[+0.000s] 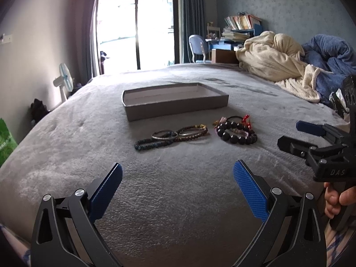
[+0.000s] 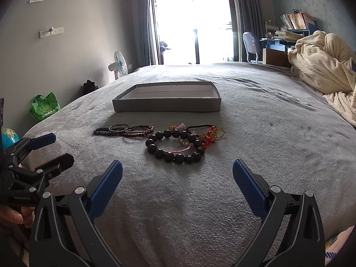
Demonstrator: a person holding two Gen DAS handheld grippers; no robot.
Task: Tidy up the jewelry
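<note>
Nothing's been sorted yet: the tray (image 2: 166, 106) is left bare beyond the bracelets (image 2: 175, 144), ahead of both wide-spread, empty grippers (image 1: 178, 191) (image 2: 178, 191).

glossy dark beads (image 2: 175, 146) – matt card tray (image 2: 166, 106) – fuzzy grey blanket (image 2: 178, 200).
</note>
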